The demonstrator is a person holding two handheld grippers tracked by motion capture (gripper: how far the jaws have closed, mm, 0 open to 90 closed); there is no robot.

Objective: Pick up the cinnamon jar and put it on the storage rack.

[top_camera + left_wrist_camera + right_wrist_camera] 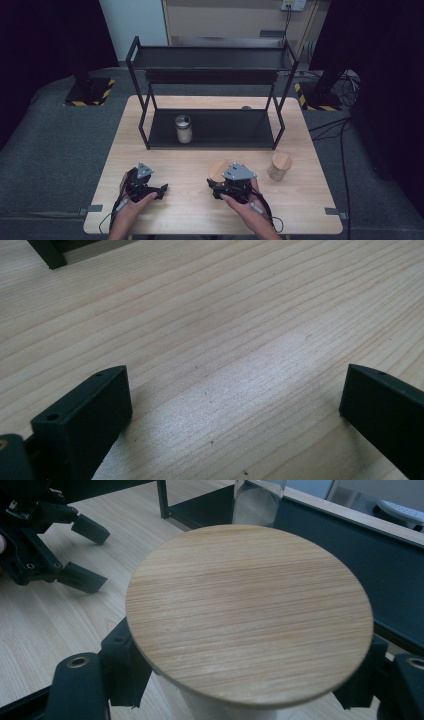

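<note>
While one metal-capped jar (183, 128) is already set on the rack's lower shelf (220, 131), a wooden-lidded jar (248, 611) is pinched on the table (190, 212) by the right gripper (220, 186), the left gripper (161, 190) being spread and empty, and another wooden-lidded jar (279, 165) is left waiting.

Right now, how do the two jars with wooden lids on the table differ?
The near jar sits between the jaws of the right tool, which is shut on it; the far jar stands free off to the right, untouched. The near jar is by the person's hand; the far jar is nearer the table edge. Both have round wooden lids.
</note>
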